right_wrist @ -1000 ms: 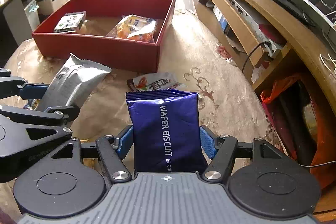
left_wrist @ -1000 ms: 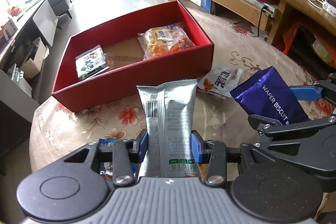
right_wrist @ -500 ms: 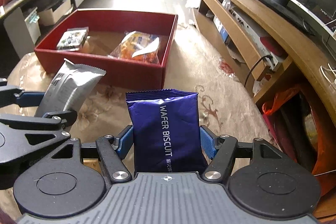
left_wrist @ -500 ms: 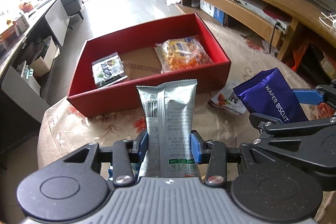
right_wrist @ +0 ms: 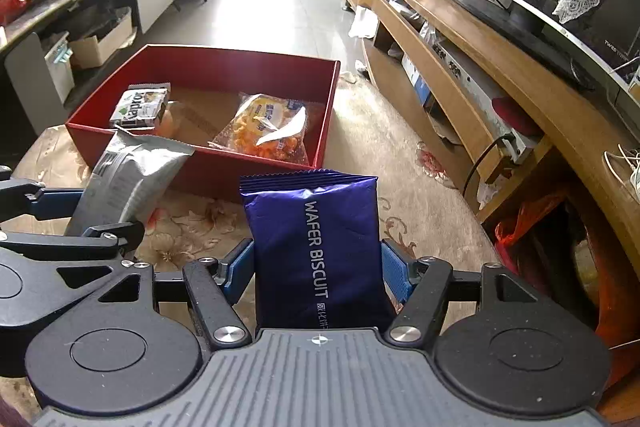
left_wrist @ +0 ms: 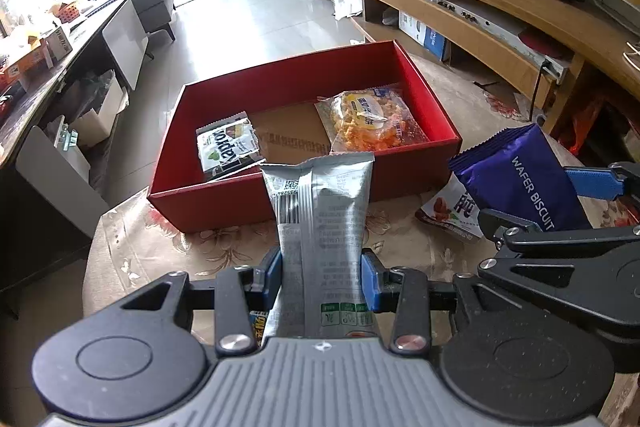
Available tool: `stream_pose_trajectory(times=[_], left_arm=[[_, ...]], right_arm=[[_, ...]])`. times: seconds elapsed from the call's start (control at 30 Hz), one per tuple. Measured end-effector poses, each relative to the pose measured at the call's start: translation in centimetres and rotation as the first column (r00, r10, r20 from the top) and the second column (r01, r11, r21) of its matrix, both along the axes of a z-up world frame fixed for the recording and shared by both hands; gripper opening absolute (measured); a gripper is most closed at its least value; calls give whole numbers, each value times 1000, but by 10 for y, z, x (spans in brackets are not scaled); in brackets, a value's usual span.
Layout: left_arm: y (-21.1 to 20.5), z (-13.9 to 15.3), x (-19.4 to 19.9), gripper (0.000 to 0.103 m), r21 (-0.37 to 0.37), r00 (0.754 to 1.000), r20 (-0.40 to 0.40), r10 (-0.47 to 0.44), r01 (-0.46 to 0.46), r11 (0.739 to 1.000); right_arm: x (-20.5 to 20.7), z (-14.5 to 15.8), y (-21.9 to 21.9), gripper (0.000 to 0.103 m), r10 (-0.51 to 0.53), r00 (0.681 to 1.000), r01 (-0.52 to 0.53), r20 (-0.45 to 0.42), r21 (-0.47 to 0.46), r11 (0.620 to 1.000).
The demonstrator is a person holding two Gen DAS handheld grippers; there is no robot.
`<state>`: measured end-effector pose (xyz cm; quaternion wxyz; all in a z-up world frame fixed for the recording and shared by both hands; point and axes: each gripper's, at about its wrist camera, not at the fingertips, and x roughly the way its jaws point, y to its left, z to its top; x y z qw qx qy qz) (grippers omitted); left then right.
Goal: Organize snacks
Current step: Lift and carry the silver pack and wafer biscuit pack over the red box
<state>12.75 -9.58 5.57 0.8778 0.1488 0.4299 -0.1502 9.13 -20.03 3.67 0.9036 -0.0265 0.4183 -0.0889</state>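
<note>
My left gripper (left_wrist: 322, 277) has its jaws clamped on a silver packet (left_wrist: 320, 211); they have just been closing a little on it. Its lower end is hidden under the gripper body and its small print I cannot read. My right gripper (right_wrist: 318, 273) has its jaws clamped on a purple pack (right_wrist: 316, 247) marked "WAFER BISCUIT". At 2 o'clock in the left view, a white snack bag (left_wrist: 452, 211) lies on the bench (left_wrist: 160, 251), half covered by the purple pack. Further, at 12 o'clock, the red box (left_wrist: 224, 203) holds an orange snack bag (left_wrist: 372, 121) and a dark sachet (left_wrist: 228, 147), its writing upside down.
</note>
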Motion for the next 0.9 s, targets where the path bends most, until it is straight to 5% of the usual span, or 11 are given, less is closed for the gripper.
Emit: stream_pose_trajectory(times=[0.9], left_arm=[[3, 24, 54, 33, -30, 993, 72, 96, -94, 995]], right_arm=[[51, 20, 3, 72, -4, 997, 4, 78, 6, 1000]])
